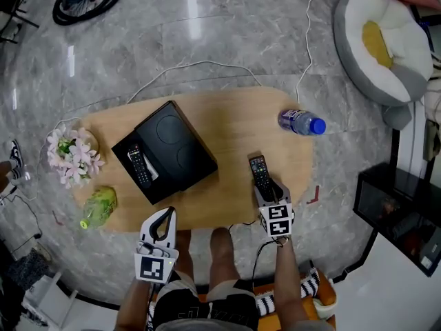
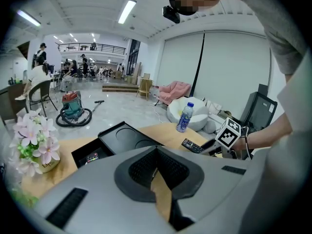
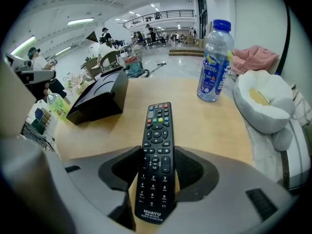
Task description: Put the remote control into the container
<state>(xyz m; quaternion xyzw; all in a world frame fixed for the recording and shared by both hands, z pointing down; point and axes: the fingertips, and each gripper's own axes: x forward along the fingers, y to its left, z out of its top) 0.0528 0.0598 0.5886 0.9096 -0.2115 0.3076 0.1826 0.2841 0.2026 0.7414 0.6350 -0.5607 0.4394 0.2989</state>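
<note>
My right gripper (image 3: 157, 168) pinches the near end of the slim black remote control (image 3: 157, 143): both dark pads press its long edges, keypad up, coloured keys at the far end. From the head view this remote sits near the right front of the pale wooden oval tabletop (image 1: 234, 116); I cannot tell whether its far tip touches the wood. My left gripper (image 2: 157, 172) has its jaws pressed together on nothing, and hangs at the near edge of the table, left of the right one. The square black container (image 1: 176, 143) lies left of centre, well apart from the held remote, its flat lid with two round recesses covering most of it. An open strip at its near-left side holds a second black remote (image 1: 140, 165). A clear water bottle with a blue cap (image 1: 301, 122) lies at the far right. A pot of pink flowers (image 1: 72, 156) and a green bottle (image 1: 100, 205) occupy the left end.
</note>
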